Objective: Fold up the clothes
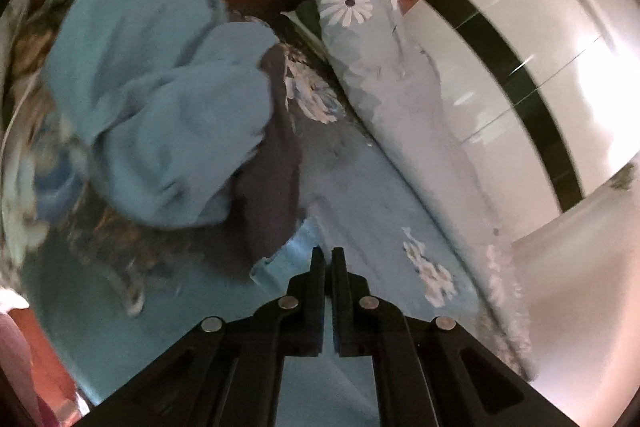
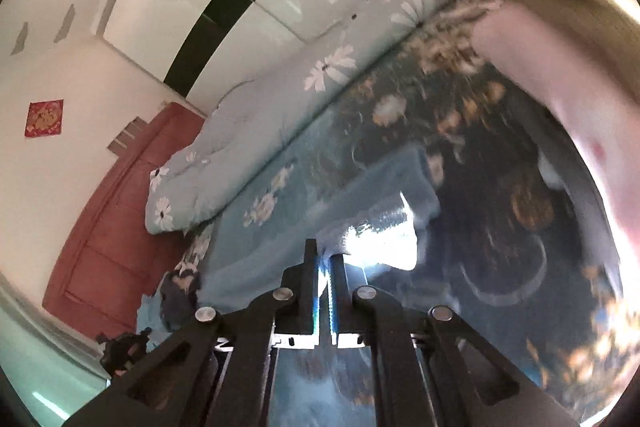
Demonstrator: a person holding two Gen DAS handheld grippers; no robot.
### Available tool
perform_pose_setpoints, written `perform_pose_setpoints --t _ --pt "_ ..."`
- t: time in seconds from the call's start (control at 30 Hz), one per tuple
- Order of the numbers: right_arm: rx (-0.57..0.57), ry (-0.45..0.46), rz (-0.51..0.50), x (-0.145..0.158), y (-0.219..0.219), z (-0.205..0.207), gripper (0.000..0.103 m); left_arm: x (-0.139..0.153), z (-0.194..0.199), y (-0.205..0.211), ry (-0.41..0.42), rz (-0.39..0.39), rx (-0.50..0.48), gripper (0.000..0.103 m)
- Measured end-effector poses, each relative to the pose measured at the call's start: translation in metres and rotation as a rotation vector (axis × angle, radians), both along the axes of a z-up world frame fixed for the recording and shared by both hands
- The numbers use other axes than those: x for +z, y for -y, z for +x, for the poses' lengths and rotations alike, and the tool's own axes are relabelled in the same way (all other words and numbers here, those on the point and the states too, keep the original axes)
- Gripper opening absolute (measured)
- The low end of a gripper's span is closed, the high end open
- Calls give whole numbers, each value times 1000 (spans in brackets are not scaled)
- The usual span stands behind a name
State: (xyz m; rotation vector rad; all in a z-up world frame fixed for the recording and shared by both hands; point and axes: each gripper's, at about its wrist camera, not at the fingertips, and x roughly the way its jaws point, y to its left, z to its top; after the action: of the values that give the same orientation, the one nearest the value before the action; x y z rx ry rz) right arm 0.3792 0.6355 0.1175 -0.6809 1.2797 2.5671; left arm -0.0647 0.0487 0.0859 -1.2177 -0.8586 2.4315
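Both grippers pinched shut on light blue cloth above the bed

Nearest, the left black two-finger gripper [image 1: 328,255] has its jaws drawn together, a light blue cloth edge [image 1: 276,263] seemingly caught at their tips; the right black two-finger gripper [image 2: 323,259] is clamped on a thin light blue fabric hem [image 2: 320,283]. Beyond lies the bunched light blue soft knit garment [image 1: 160,107], draped over the dark floral bedspread [image 2: 500,155] (blurred). It looks light, limp and stretchy, so corners or hems seem the best hold. Farthest, a pale blue daisy-print quilt roll [image 1: 380,67].
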Motion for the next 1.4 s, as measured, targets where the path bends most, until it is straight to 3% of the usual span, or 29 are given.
perform_pose_setpoints --t 0.1,0.27,0.43,0.53,0.6,0.67,0.83,0.87,0.93,0.97,1.0,1.13,1.2,1.27,1.4 --pt "-14 35 13 5 -16 -28 4 8 -26 -22 66 -69 5 3" --pt "-28 137 28 -3 -44 -81 4 -12 -91 -78 142 -205 -28 3" --pt "-36 233 1 -25 -65 -121 4 -61 -130 -106 254 -255 -65 4" --pt "-42 290 6 -37 -73 -138 4 -78 -145 -110 260 -225 -89 4" --pt "-40 314 9 -43 -75 -144 5 -84 -149 -110 239 -191 -121 10" --pt "-43 337 13 -50 -78 -149 5 -85 -150 -108 209 -182 -146 39" --pt "-45 374 9 -61 -80 -154 5 -65 -133 -94 135 -126 -165 56" --pt "-39 378 20 -60 -79 -155 7 -60 -125 -91 119 -135 -156 59" --pt "-24 368 48 -53 -75 -154 28 -52 -109 -86 95 -155 -146 62" --pt "-6 343 67 -46 -70 -152 49 -52 -102 -85 98 -168 -145 63" --pt "9 321 87 -39 -66 -150 59 -53 -95 -84 116 -190 -146 63" --pt "21 263 174 -11 -39 -126 61 -69 -68 -86 175 -219 -168 63" --pt "10 237 162 -7 -29 -106 70 -81 -60 -93 202 -218 -194 63" --pt "-15 239 135 -14 -23 -84 71 -92 -58 -99 229 -210 -209 63" --pt "-36 276 36 -49 -18 -55 71 -95 -65 -99 187 -188 -154 64"
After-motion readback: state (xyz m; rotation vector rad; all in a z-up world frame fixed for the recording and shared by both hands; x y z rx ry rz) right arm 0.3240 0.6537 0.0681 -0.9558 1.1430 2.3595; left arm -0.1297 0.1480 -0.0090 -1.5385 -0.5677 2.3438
